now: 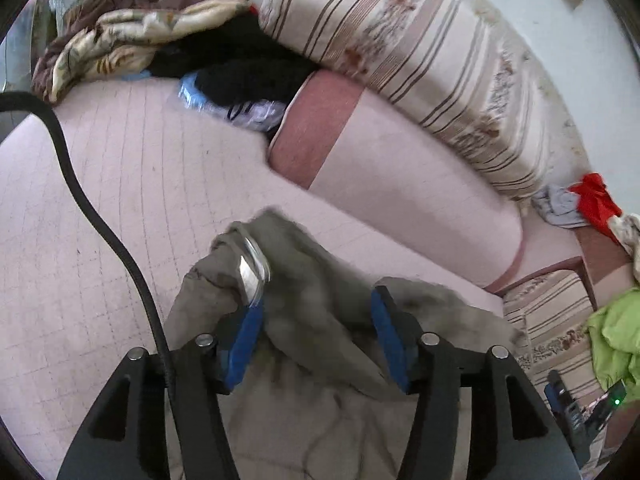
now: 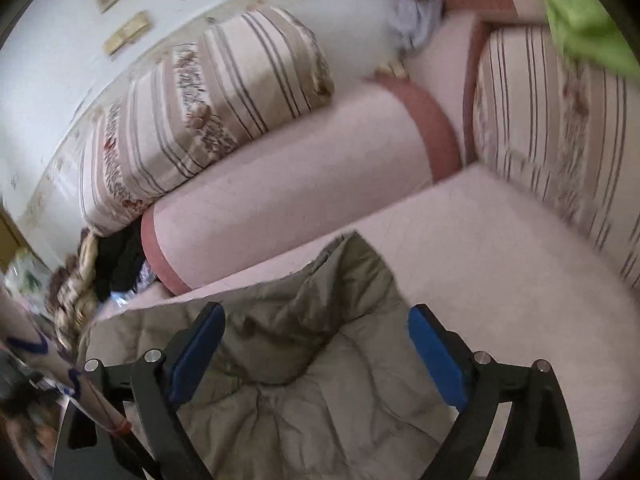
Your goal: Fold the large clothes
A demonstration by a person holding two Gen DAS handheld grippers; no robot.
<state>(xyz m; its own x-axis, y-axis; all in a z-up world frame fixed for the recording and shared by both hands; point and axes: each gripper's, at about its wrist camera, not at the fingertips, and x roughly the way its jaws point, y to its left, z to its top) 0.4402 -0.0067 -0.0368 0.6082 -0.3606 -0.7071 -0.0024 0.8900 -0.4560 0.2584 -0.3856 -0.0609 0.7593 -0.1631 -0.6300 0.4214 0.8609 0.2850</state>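
Observation:
A large grey-olive padded garment (image 1: 316, 320) lies crumpled on the pink sofa seat (image 1: 120, 184). In the left wrist view my left gripper (image 1: 316, 304) is open, its blue-padded fingers (image 1: 244, 340) standing apart on either side of a raised fold; a strip of the garment's silvery edge drapes over the left fingertip. In the right wrist view the same garment (image 2: 304, 360) spreads under my right gripper (image 2: 316, 320), which is open wide with its blue pads (image 2: 436, 356) apart just above the fabric, holding nothing.
A pink bolster (image 1: 400, 168) and striped cushions (image 1: 420, 60) line the sofa back. A pile of blankets and black clothes (image 1: 168, 48) lies far left. Red and grey clothes (image 1: 580, 200) and a lime-green garment (image 1: 616, 336) lie right. A black cable (image 1: 100, 232) crosses the seat.

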